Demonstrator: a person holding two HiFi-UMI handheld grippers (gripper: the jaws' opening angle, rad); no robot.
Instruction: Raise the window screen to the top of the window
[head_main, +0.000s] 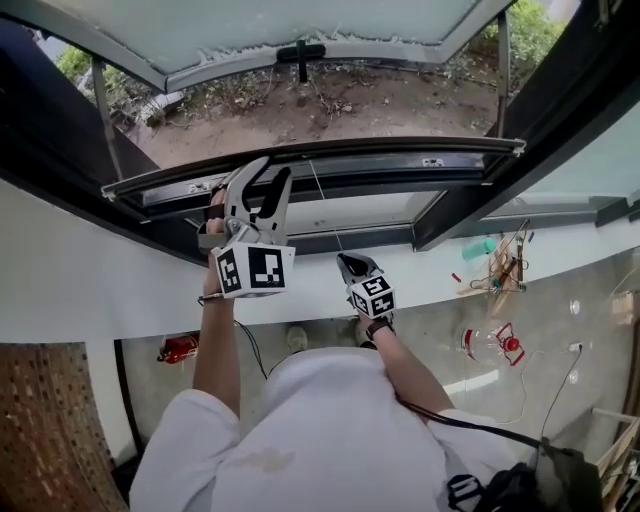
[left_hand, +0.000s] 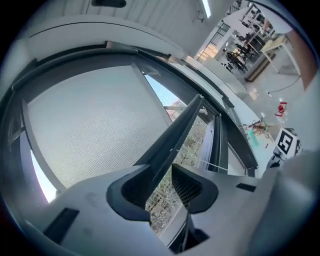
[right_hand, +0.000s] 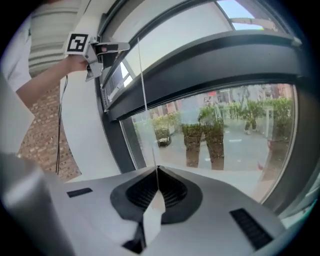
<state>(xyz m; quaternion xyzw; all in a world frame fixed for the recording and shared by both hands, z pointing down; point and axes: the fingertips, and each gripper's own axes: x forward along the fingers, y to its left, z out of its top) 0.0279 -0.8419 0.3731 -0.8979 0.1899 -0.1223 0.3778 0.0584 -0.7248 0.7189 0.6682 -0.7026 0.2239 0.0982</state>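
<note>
Close to my chest, my right hand-held gripper (right_hand: 157, 170) is squeezed shut on the thin cord (right_hand: 144, 95). The cord runs up to the dark bar (left_hand: 181, 125) at the bottom of the window screen (left_hand: 95, 130). Higher up, my left hand-held gripper (left_hand: 158, 165) has its jaws apart with that bar between them. The bar sits by one jaw, and a gap shows on the other side. Above the bar hangs the gray mesh. Far below outside lies the dirt ground (head_main: 330, 100).
</note>
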